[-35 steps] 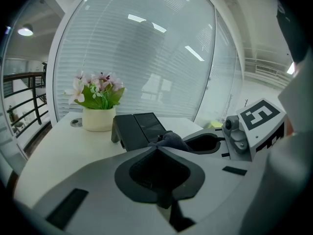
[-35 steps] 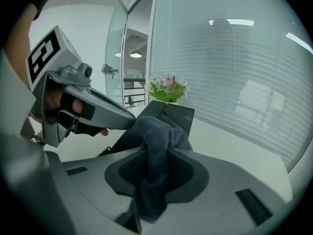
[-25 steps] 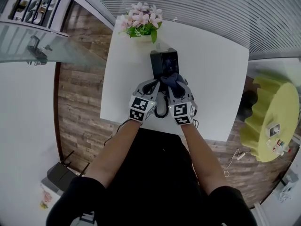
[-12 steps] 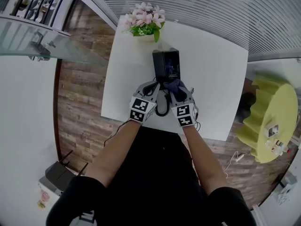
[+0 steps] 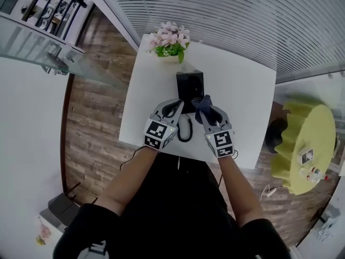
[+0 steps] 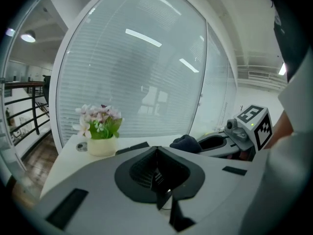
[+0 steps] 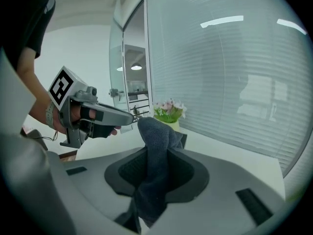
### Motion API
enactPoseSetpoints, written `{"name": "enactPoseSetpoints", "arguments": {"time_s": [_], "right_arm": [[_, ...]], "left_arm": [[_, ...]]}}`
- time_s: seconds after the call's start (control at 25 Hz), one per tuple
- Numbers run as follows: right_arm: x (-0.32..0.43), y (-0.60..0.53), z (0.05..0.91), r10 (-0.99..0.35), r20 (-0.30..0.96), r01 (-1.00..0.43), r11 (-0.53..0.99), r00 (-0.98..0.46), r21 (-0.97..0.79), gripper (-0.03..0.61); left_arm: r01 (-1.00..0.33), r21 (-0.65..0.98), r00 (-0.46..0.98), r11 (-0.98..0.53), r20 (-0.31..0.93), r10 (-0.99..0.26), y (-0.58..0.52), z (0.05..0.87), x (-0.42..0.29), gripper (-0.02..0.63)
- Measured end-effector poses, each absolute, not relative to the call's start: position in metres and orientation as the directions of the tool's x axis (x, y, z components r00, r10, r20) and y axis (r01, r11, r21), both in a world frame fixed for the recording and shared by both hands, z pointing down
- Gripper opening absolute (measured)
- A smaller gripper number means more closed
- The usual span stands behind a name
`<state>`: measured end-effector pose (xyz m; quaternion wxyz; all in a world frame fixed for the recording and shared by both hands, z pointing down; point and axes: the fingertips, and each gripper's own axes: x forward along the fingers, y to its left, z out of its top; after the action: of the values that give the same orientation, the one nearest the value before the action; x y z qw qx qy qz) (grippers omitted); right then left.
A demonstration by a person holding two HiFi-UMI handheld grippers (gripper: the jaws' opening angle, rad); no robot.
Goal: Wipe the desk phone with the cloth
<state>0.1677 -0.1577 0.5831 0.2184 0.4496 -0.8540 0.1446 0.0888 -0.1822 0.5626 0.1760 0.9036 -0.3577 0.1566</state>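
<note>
The black desk phone [image 5: 190,84] stands on the white table [image 5: 242,107], its coiled cord [image 5: 186,128] trailing toward the front edge. My right gripper [image 5: 205,108] is shut on a dark blue cloth [image 5: 203,103], which sticks up between the jaws [image 7: 155,141] just right of the phone's front. My left gripper [image 5: 176,104] hovers at the phone's front left corner, jaws shut on nothing [image 6: 156,165]. In the left gripper view the cloth [image 6: 186,143] and the right gripper [image 6: 230,138] show to the right.
A pot of pink flowers [image 5: 170,39] sits at the table's far edge behind the phone. A curved window with blinds [image 5: 237,20] runs beyond the table. A yellow-green round piece of furniture [image 5: 304,144] stands to the right, wooden floor [image 5: 91,117] to the left.
Both grippers have drawn back from the phone and spread apart. The cloth has come off the phone's front and now sits to its right.
</note>
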Motion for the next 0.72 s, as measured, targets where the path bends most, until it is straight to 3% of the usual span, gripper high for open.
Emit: {"name": "enactPoseSetpoints", "arguments": {"time_s": [0.28, 0.72], "right_arm": [[0.166, -0.164, 0.466, -0.787, 0.284, -0.828, 0.558, -0.547, -0.047, 0.113], [0.158, -0.159, 0.340, -0.798, 0.050, -0.799, 0.601, -0.601, -0.023, 0.112]], "left_arm": [[-0.620, 0.136, 0.778, -0.773, 0.238, -0.582, -0.182, 0.446, 0.098, 0.011], [-0.557, 0.068, 0.828, -0.828, 0.113, -0.549, -0.172, 0.344, 0.097, 0.011]]}}
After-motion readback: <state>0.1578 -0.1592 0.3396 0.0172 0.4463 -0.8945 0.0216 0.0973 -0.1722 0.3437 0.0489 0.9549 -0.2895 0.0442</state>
